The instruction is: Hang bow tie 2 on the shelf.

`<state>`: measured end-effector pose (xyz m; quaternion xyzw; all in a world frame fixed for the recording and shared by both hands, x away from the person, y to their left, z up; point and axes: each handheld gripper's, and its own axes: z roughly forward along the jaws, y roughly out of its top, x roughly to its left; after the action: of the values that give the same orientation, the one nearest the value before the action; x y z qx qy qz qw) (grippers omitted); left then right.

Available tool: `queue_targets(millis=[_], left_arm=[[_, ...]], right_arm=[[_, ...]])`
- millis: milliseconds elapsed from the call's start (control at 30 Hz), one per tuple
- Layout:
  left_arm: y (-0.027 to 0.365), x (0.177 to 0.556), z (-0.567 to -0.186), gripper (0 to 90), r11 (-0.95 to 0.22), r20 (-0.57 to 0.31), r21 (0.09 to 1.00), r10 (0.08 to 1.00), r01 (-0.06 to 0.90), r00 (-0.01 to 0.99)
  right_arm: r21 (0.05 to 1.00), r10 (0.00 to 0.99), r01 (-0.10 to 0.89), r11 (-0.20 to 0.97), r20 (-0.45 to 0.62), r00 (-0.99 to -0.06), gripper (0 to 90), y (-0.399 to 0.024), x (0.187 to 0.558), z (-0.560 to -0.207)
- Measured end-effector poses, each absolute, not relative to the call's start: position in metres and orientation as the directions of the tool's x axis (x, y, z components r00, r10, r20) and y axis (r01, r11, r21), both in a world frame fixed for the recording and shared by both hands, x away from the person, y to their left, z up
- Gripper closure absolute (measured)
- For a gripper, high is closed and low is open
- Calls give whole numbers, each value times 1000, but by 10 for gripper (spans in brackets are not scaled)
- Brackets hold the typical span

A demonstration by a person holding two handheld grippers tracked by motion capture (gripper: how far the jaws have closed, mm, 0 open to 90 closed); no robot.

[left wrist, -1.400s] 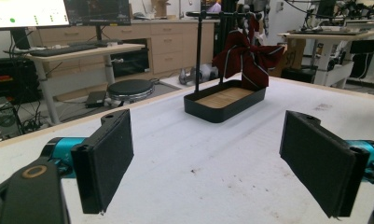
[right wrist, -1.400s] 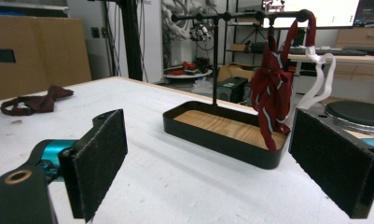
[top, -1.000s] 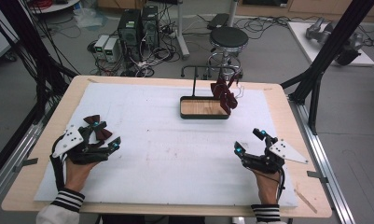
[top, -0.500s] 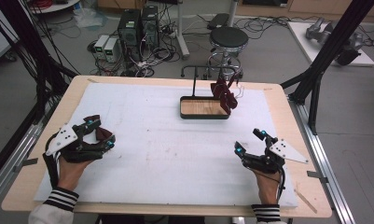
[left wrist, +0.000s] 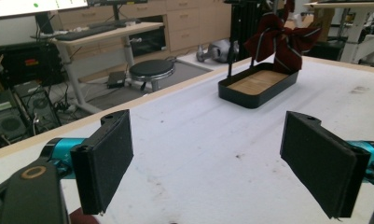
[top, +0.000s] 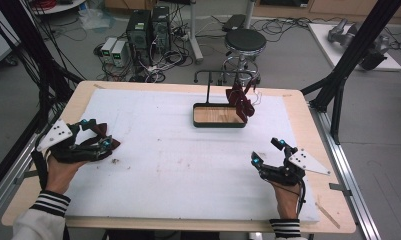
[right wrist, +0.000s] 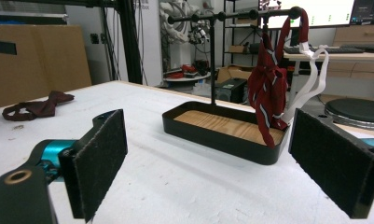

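A dark red bow tie (top: 112,144) lies on the white foam mat at the left, right under my left gripper (top: 94,132). In the left gripper view that gripper (left wrist: 210,158) is open with nothing between the pads, and a scrap of red cloth (left wrist: 77,217) shows at the bottom edge. A second striped red bow tie (top: 240,102) hangs from the black stand's bar over the wooden-floored tray (top: 219,123). My right gripper (top: 267,151) rests open and empty at the right front. Its own view (right wrist: 217,158) faces the tray (right wrist: 212,135), the hanging tie (right wrist: 268,93) and the lying tie (right wrist: 35,107).
The white foam mat (top: 188,160) covers most of the wooden table. A stool (top: 245,41), computer cases (top: 147,27) and cables stand on the floor beyond the far edge. Black frame posts (top: 348,60) rise at both sides of the table.
My left gripper, which held the bow tie a second ago, has swung left and down to the mat and opened; the tie now lies on the foam. The right gripper has stayed still.
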<state>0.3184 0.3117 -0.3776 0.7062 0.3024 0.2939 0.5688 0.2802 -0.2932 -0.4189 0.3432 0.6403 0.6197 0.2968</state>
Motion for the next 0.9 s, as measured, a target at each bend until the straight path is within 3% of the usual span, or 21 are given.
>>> queue_targets(millis=[900], left_arm=[[357, 381, -373, 171, -289, 38, 906, 784, 310, 620]], right_arm=[[998, 802, 61, 4, 33, -596, 107, -289, 278, -418]])
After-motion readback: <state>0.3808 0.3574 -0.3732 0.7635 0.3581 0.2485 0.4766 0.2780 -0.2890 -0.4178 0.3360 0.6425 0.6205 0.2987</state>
